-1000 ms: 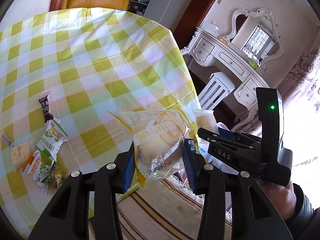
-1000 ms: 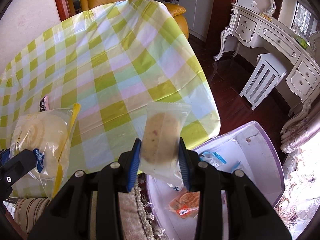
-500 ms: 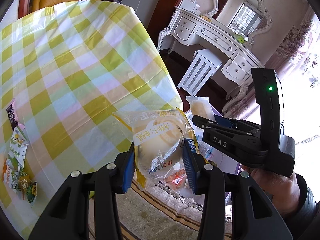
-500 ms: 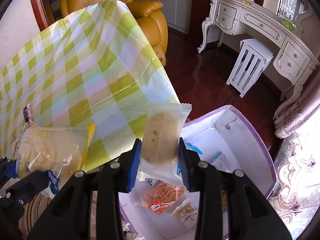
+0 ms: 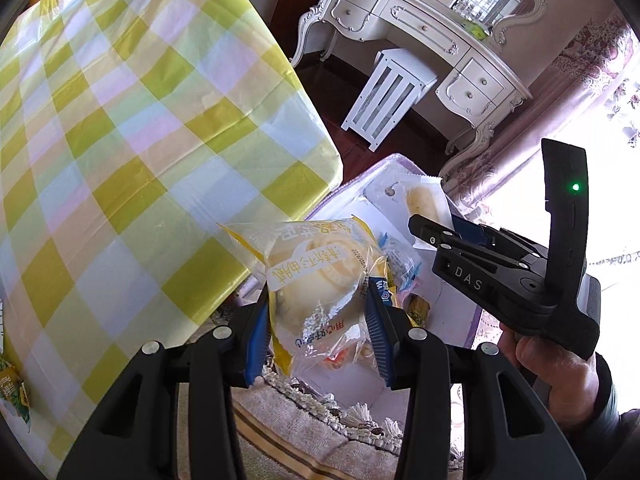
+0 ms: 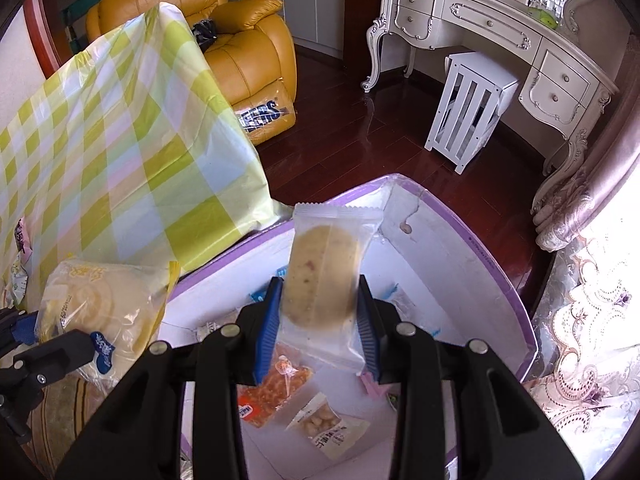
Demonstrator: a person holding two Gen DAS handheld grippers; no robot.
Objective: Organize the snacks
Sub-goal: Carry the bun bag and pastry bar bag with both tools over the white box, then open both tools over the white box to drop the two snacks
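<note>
- The white box (image 6: 472, 280) with a purple rim stands open at the top, on the floor just right of the table.
- Snack packets (image 6: 276, 388) lie on its near floor; the far inner part is mostly bare.
- The table's checked cloth (image 6: 132, 184) hangs down at the box's left rim, closing that side.
- The left gripper (image 5: 320, 328) and right gripper (image 6: 318, 320), each clamping a packet, are close side by side above the box.
- Far right, a white stool (image 6: 472, 104) and dressing table (image 6: 500, 28) stand well apart, with bare dark floor between.

Bright, perhaps overexposed window glare; fisheye-warped edges.
</note>
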